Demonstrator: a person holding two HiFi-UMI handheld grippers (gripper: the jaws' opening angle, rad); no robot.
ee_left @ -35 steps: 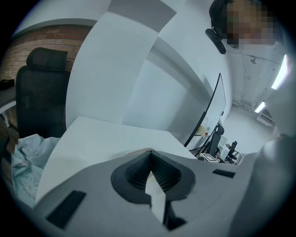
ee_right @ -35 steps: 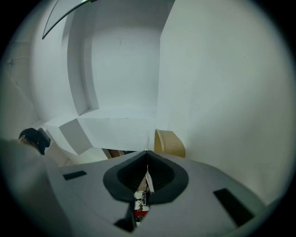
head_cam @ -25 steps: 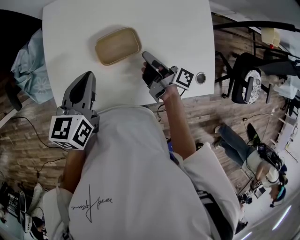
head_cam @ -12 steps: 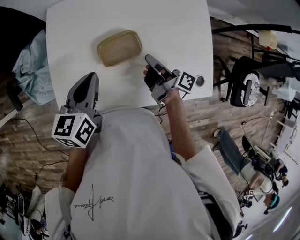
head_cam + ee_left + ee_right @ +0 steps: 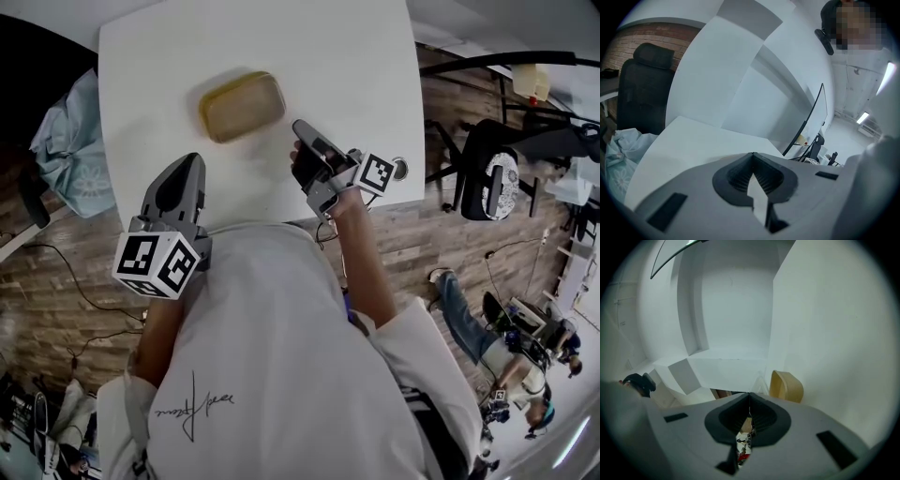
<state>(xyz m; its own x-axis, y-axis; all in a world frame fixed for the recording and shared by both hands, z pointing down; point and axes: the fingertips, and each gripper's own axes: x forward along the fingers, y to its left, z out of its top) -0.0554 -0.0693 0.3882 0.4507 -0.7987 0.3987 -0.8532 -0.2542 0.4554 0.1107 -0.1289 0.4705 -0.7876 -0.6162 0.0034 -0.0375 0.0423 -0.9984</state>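
White table (image 5: 356, 56) over a wood-plank floor (image 5: 56, 272), with a shallow tan tray (image 5: 242, 105) lying flat on it toward the far side. My left gripper (image 5: 190, 161) hangs over the near edge, well apart from the tray, jaws pressed fully together with nothing between them. My right gripper (image 5: 299, 126) sits just beside the tray's near right corner, apparently not touching it, jaws likewise closed and empty.

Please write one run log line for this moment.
left gripper: shut, empty, over white table | right gripper: shut, empty, near tan tray, not touching
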